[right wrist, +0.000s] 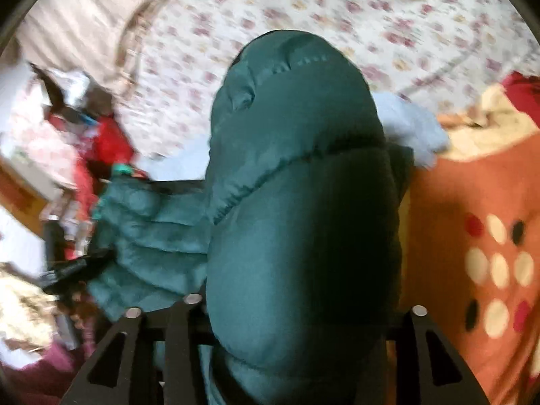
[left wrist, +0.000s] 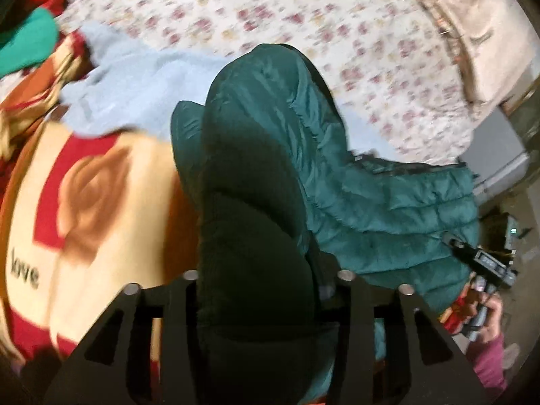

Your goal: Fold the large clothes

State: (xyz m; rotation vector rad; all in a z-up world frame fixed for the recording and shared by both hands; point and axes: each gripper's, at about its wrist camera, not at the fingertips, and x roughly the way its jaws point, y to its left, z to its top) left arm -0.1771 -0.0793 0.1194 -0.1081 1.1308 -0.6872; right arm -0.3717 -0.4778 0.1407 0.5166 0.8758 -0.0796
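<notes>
Teal quilted puffer jacket clamped in both grippers, held above the floral bedsheet.
Left gripper jaws closed on a padded fold; right gripper jaws closed on another bulge. Pale blue fleece and orange printed blanket lie near, under the jacket.

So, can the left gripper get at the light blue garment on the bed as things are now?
Probably not. The left gripper is shut on the green puffer jacket, whose bulk fills its jaws and partly covers the light blue garment. It would have to let go first.
</notes>
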